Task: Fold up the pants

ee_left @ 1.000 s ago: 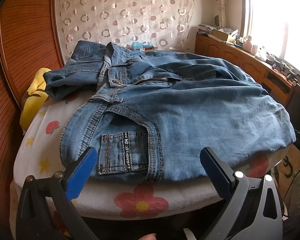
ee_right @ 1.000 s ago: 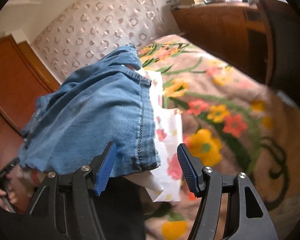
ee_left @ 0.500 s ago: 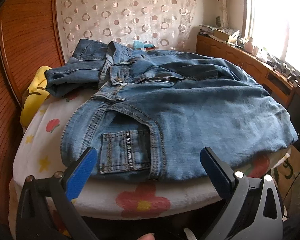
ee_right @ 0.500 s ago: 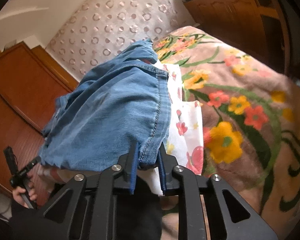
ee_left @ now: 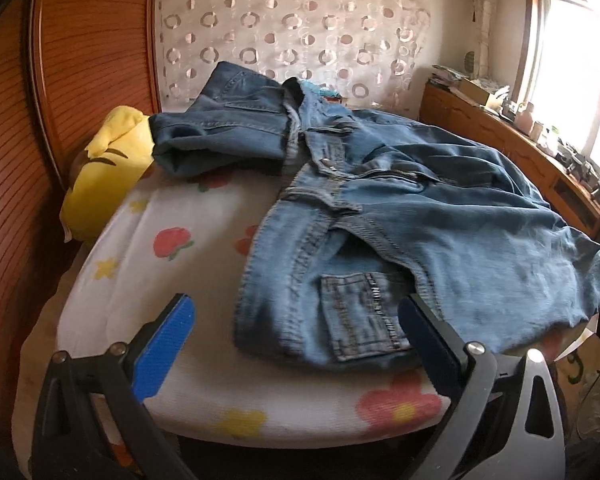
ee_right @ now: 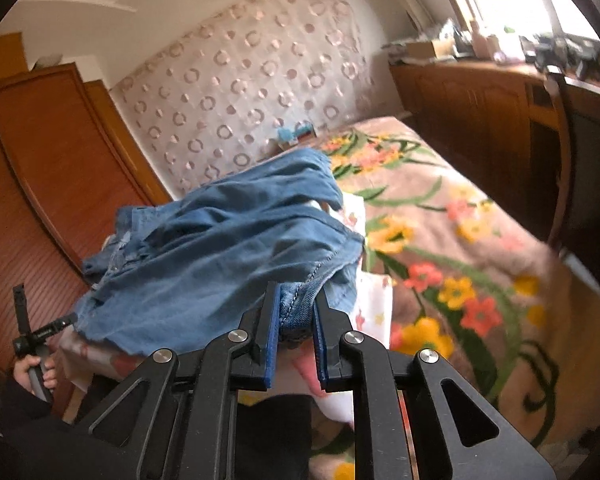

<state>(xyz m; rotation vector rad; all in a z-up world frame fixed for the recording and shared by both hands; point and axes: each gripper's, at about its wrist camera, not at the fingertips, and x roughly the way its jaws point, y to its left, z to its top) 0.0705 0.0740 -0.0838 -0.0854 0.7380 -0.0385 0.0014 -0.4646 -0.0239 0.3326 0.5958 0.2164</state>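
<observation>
The blue denim pants (ee_left: pixel 400 232) lie across a white flowered cushion (ee_left: pixel 204 248), waistband and back pocket near me, legs running right. My left gripper (ee_left: pixel 296 336) is open and empty, just in front of the waist corner and pocket. In the right wrist view the pants (ee_right: pixel 228 248) bunch upward. My right gripper (ee_right: pixel 296 312) is shut on the hem corner of the pants and holds it lifted off the cushion edge.
A yellow plush cushion (ee_left: pixel 104 172) lies at the left against the wooden wardrobe (ee_left: pixel 60 80). A floral blanket (ee_right: pixel 452 240) covers the bed to the right. A wooden cabinet (ee_left: pixel 512 148) with clutter runs under the window.
My right gripper closed on the pants hem and has lifted it, bunching the cloth. The pants slid right on the cushion. My left gripper stays open.
</observation>
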